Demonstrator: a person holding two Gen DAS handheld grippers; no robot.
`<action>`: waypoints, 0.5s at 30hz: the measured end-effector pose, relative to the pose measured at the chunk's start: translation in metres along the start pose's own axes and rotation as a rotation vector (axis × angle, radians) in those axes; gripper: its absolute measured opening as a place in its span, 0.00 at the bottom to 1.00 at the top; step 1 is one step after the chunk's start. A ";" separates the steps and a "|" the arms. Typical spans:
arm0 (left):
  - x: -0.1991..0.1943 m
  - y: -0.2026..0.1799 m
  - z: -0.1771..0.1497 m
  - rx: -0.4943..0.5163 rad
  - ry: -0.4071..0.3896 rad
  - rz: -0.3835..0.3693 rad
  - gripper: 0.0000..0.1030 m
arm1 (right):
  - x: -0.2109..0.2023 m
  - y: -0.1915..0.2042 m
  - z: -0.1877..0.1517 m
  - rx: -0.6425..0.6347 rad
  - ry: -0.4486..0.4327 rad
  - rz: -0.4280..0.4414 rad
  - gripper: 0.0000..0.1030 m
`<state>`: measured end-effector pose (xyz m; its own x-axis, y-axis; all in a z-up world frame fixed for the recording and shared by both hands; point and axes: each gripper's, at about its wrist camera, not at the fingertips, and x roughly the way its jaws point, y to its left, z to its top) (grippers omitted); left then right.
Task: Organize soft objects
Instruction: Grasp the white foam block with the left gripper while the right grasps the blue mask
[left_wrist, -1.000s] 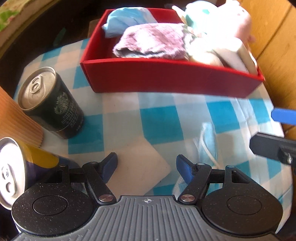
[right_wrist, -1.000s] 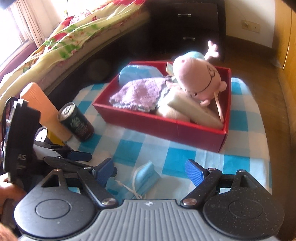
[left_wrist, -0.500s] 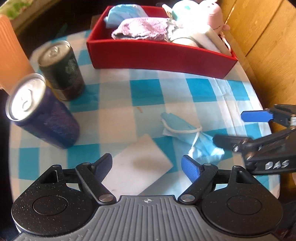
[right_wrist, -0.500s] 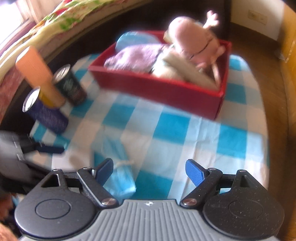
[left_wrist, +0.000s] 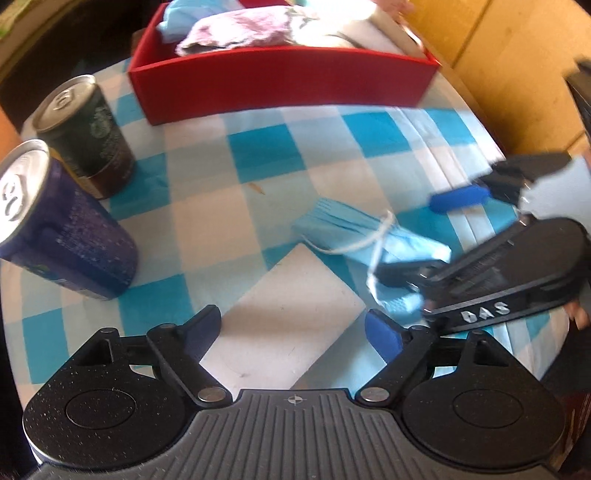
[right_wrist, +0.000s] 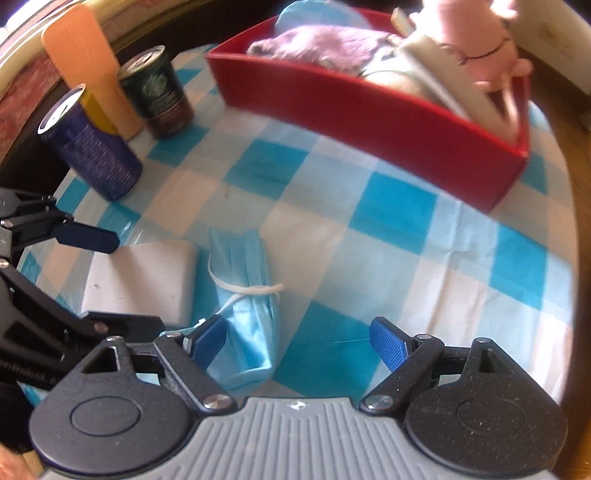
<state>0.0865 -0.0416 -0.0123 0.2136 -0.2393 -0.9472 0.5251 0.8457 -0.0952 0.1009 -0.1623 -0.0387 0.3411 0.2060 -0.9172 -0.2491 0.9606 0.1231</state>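
Blue folded face mask (right_wrist: 245, 291), long axis toward red box (right_wrist: 369, 110)

Both wrist views look low and close over the checked counter (left_wrist: 258, 155) toward the red box (left_wrist: 280, 81), sharing the blue mask (right_wrist: 243, 295) between them.

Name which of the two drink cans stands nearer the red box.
The dark green can is; the purple-blue can stands farther from the red box.
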 end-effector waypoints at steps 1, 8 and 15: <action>0.000 -0.002 -0.003 0.013 0.003 0.000 0.82 | 0.001 0.004 0.000 -0.022 -0.001 -0.010 0.60; -0.001 -0.003 -0.014 0.040 0.009 -0.016 0.85 | -0.007 0.005 0.003 -0.064 -0.008 -0.073 0.17; -0.009 -0.004 -0.020 0.057 0.004 -0.085 0.86 | -0.016 -0.007 0.004 -0.005 -0.033 -0.037 0.06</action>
<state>0.0655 -0.0334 -0.0098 0.1631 -0.3075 -0.9375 0.5876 0.7936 -0.1580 0.1012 -0.1718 -0.0232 0.3803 0.1762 -0.9079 -0.2404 0.9668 0.0870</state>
